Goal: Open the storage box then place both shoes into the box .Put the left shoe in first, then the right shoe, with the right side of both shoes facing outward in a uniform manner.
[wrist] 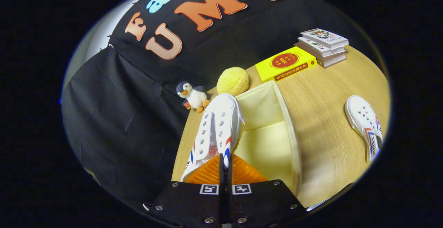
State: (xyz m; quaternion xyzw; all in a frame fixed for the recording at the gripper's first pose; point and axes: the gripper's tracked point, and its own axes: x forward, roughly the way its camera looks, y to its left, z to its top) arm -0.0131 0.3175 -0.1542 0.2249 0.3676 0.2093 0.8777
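Note:
My gripper (225, 167) is shut on a white shoe (216, 127) with blue and red stripes, pinching its side wall near the heel opening. The shoe points away from me, toe up, and hangs over the left rim of the open cream storage box (289, 134). The box's inside looks empty; its pale floor and walls show to the right of the shoe. A second white shoe (365, 126) with the same stripes lies on the wooden table (325, 93) well to the right of the box.
Beyond the box sit a yellow round plush (232, 81) and a small penguin toy (193, 96). A yellow book (286, 63) and a stack of books (324, 46) lie at the table's far right. Black cloth drapes to the left.

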